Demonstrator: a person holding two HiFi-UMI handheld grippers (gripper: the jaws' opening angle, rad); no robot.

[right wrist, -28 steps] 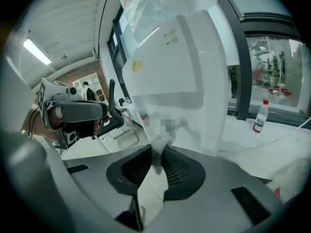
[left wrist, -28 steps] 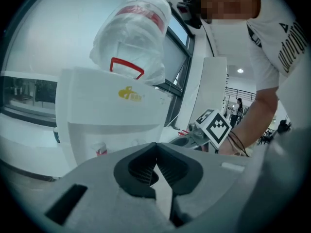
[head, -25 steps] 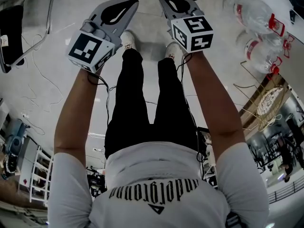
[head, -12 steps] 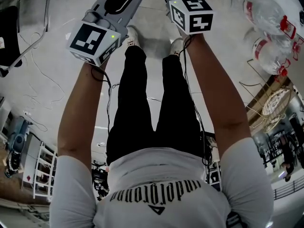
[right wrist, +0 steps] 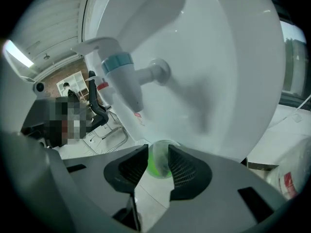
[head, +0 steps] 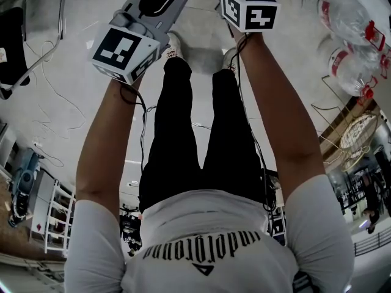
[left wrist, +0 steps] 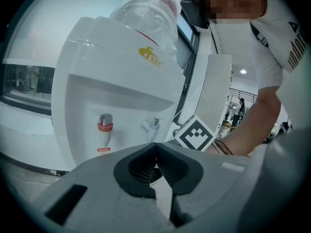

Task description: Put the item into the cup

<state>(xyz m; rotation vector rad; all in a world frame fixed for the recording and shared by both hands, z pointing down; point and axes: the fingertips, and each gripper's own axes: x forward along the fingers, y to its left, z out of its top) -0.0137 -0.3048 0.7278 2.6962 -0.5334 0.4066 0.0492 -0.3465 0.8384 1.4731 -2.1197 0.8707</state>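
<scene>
In the right gripper view a clear green cup [right wrist: 159,160] sits between the pads of my right gripper [right wrist: 158,160], which touch it on both sides while the jaws are opening. It hangs just below the blue-collared tap [right wrist: 122,79] of a white water dispenser [right wrist: 223,57]. My left gripper [left wrist: 155,147] is shut with nothing in it and faces the dispenser front [left wrist: 116,81], with its red tap [left wrist: 104,127] and second tap [left wrist: 154,125]. In the head view both grippers are stretched forward; the right one's marker cube [head: 249,8] shows but its jaws are cut off.
Large water bottles [head: 342,11] with red caps lie on the floor at the right. A metal-framed chair [head: 36,17] stands at the left, with cables across the floor. A bottle [left wrist: 150,8] sits on top of the dispenser. The person's legs [head: 189,121] are below the grippers.
Both grippers have moved forward, toward the top of the head view. The green cup and right jaws seen a second ago at the top edge are now out of frame.
</scene>
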